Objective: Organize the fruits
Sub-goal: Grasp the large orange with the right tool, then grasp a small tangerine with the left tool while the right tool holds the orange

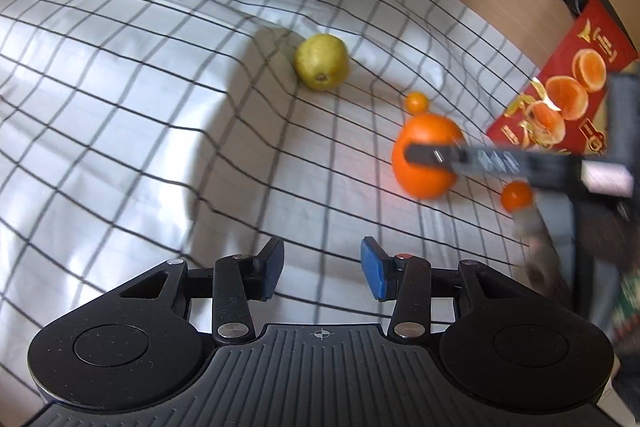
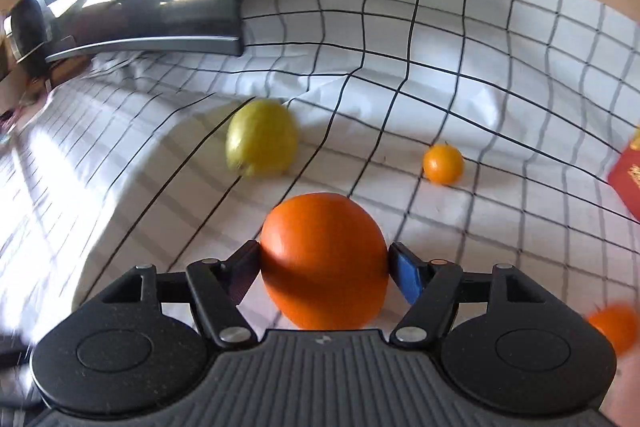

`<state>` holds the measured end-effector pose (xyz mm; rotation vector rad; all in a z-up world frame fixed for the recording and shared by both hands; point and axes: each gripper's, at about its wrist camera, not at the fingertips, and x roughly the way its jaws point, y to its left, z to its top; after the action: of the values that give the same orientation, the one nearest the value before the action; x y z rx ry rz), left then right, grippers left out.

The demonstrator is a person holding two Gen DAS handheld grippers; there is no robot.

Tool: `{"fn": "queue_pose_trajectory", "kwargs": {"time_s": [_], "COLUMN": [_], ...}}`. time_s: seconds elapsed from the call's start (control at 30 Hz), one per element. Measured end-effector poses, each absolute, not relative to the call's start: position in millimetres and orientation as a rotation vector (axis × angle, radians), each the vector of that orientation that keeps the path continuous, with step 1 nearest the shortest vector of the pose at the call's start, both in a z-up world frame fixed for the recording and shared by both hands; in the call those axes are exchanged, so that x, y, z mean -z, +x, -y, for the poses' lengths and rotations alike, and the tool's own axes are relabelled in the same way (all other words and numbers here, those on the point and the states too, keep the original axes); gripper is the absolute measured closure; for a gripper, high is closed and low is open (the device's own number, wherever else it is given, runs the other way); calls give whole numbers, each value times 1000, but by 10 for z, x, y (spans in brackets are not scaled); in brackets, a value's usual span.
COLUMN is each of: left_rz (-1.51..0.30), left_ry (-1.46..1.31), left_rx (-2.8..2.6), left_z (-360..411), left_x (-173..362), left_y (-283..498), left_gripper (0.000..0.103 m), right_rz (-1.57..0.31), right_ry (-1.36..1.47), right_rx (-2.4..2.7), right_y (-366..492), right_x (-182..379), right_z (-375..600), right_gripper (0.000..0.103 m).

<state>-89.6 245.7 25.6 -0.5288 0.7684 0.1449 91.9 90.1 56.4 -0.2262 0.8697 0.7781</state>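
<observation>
The right gripper (image 2: 325,273) has its fingers (image 2: 406,277) clamped on the large orange (image 2: 324,283) at its widest girth, just above the checked sheet (image 2: 480,67). Judgement: keep pressure even and lift straight, since the round skin may slip. The left gripper (image 1: 322,269) hangs empty, fingers apart. The pear (image 1: 321,62) and two small oranges (image 1: 417,102) lie on the sheet; the red box (image 1: 560,99) stands just beside.

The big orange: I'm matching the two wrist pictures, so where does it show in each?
Left wrist: big orange at right of centre, a finger of the right gripper across it.
Right wrist: low centre, clamped between the fingers.
Shared landmark: the yellow-green pear, beyond it in both.
</observation>
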Motion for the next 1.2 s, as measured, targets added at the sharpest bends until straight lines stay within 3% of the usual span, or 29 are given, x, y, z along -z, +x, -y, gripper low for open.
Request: {"fn": "queue_pose_trajectory", "kwargs": {"time_s": [0.63,0.83,1.2], "left_rz": [-792,-774,-776], "left_ry": [-296,-82,-190], "left_rx": [183,346,-118], "left_z": [-1223,-646,-1602], "left_x": [-498,-613,-332], "left_y": [216,779,1639], "left_gripper": [56,55,57], "right_rz": [-921,-916,-875], "right_ry": [20,8,-122], "right_rx": [-569,-545,-540], "right_y": [193,77,-71], "right_x": [-525,-397,-220], "right_z": [1155,1284,1189], "right_gripper": [35,24,20]}}
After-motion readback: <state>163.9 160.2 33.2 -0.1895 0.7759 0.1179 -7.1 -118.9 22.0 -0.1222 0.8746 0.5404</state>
